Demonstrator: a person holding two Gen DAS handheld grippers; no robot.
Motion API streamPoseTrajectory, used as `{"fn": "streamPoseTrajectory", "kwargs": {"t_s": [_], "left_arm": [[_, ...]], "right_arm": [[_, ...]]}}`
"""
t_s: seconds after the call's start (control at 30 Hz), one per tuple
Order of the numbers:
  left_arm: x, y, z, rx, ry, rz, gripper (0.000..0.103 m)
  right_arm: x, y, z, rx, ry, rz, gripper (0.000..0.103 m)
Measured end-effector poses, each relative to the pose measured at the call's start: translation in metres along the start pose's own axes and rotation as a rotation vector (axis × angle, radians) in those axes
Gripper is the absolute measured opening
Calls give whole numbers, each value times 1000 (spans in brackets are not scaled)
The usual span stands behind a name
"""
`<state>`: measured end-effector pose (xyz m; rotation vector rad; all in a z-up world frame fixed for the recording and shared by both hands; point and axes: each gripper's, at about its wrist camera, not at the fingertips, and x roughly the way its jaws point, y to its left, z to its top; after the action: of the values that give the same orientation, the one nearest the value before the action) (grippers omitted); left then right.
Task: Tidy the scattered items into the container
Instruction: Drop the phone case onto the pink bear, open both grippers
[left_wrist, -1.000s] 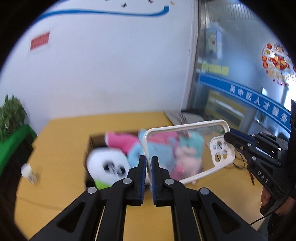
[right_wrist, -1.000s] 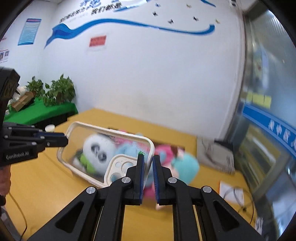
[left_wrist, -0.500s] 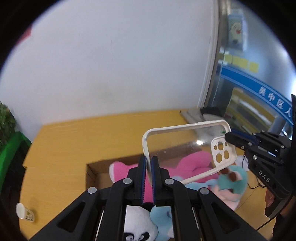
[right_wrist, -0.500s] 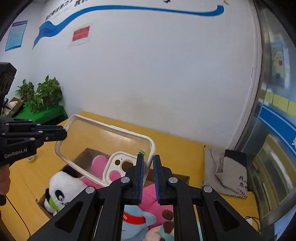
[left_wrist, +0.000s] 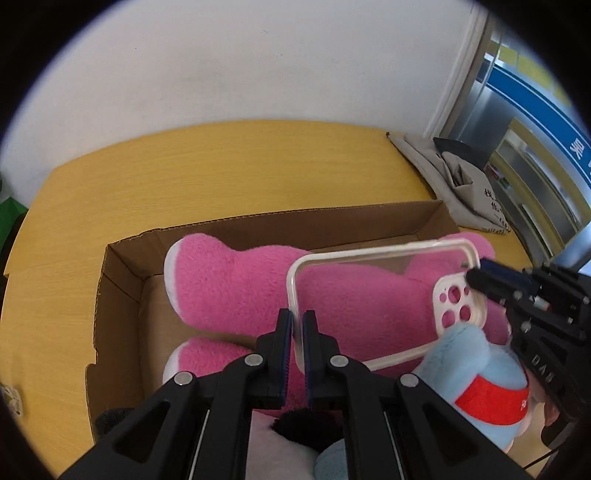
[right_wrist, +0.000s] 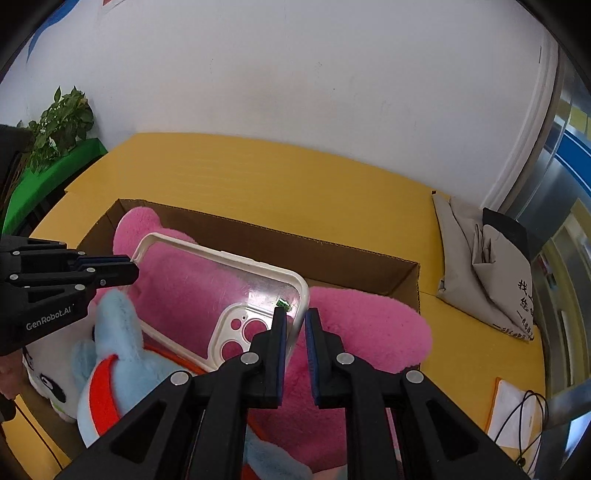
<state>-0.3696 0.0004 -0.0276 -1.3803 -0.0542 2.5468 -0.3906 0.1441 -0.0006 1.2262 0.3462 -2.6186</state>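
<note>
Phone case (left_wrist: 384, 306) hangs lengthwise over the box (left_wrist: 122, 280) — left gripper (left_wrist: 297, 325) and right gripper (right_wrist: 294, 325) each pinch an end.

Plush toys (left_wrist: 236, 280) fill the box (left_wrist: 122, 288) on the table (left_wrist: 221, 173), bag (left_wrist: 461, 184) at its right

You have a clear phone case (left_wrist: 373, 280) with a creamy white rim over a bright pink plush (left_wrist: 236, 284) in the brown cardboard box (left_wrist: 122, 280), centre frame. At lower right, your light blue plush (left_wrist: 476, 373) wears a red band; the table (left_wrist: 221, 166) is yellow-orange woodgrain.
</note>
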Motion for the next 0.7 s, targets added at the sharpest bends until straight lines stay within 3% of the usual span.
{"fn": "streamPoseTrajectory", "kwargs": {"t_s": [0.03,0.13,0.2,0.27,0.33,0.43,0.53,0.6,0.7], "left_arm": [[-4,1,0,-6,-10,-3,9],[-22,-2,-4,9,-51,12,34],[-41,-3,-11,20,-89,36,49],[-64,-6,-19,33,-131,51,49],[-92,-12,-31,53,-180,69,50],[-141,-22,-61,73,-289,109,57],[-188,-32,-102,54,-404,120,75],[-209,-38,-134,43,-439,101,78],[-220,-49,-188,37,-430,74,78]], "right_arm": [[1,2,-1,-4,14,1,13],[3,4,-7,4,47,6,15],[-6,0,-11,25,31,-2,30],[-25,-2,-15,56,-10,-5,79],[-58,-1,-24,81,-88,-2,94],[-108,10,-45,59,-178,34,101],[-160,30,-91,56,-270,40,103],[-181,43,-128,70,-287,55,103],[-199,61,-189,91,-260,38,103]]}}
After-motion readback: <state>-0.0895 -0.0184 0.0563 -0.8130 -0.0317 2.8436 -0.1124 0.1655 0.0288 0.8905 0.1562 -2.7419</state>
